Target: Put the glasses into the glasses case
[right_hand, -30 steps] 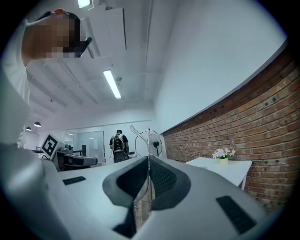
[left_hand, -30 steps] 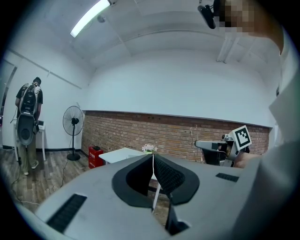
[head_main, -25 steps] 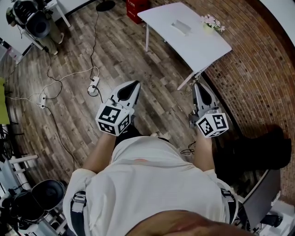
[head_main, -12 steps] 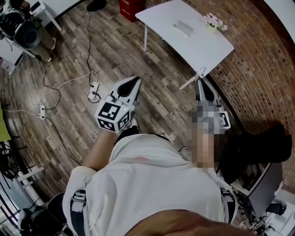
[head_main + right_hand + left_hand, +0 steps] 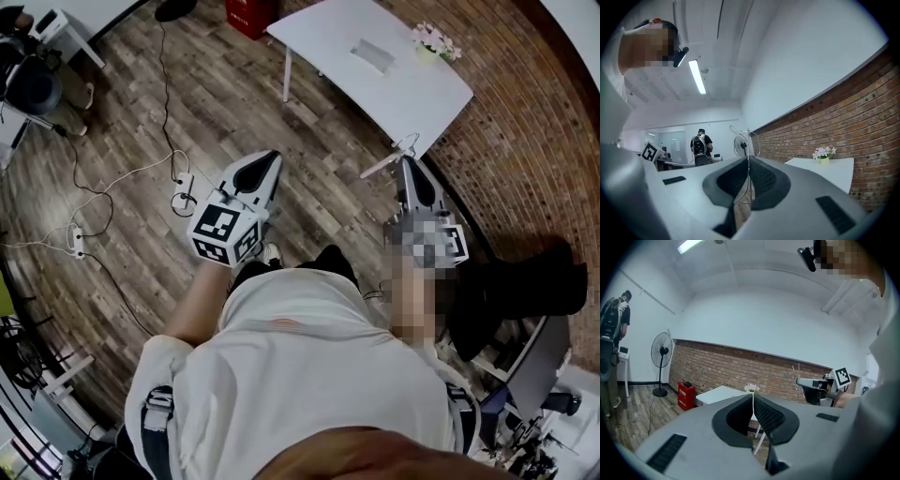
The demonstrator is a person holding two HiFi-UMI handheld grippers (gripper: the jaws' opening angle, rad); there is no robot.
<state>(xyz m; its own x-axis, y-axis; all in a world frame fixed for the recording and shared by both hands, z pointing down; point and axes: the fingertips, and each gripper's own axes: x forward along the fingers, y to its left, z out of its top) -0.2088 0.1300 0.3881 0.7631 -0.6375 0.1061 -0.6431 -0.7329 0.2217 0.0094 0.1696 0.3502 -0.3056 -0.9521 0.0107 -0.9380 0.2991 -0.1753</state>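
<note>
My right gripper (image 5: 405, 165) is shut on thin wire-framed glasses (image 5: 407, 146), which stick out past its tip over the wooden floor. In the right gripper view the glasses (image 5: 746, 140) rise from between the closed pads of that gripper (image 5: 747, 161). My left gripper (image 5: 266, 166) is held beside it, shut with nothing in it; its pads meet at the tip (image 5: 753, 397). A grey glasses case (image 5: 372, 54) lies on the white table (image 5: 328, 37) ahead, well away from both grippers.
A small pot of pale flowers (image 5: 432, 42) stands at the table's far corner by the brick wall (image 5: 525, 141). Cables and a power strip (image 5: 181, 186) lie on the floor at left. A red box (image 5: 686, 395) and a standing fan (image 5: 661, 352) are near the wall. A person with a backpack (image 5: 699, 145) stands farther off.
The view has shifted toward the table as the person walks forward. Both grippers keep their pose, the right one still holding the glasses.
</note>
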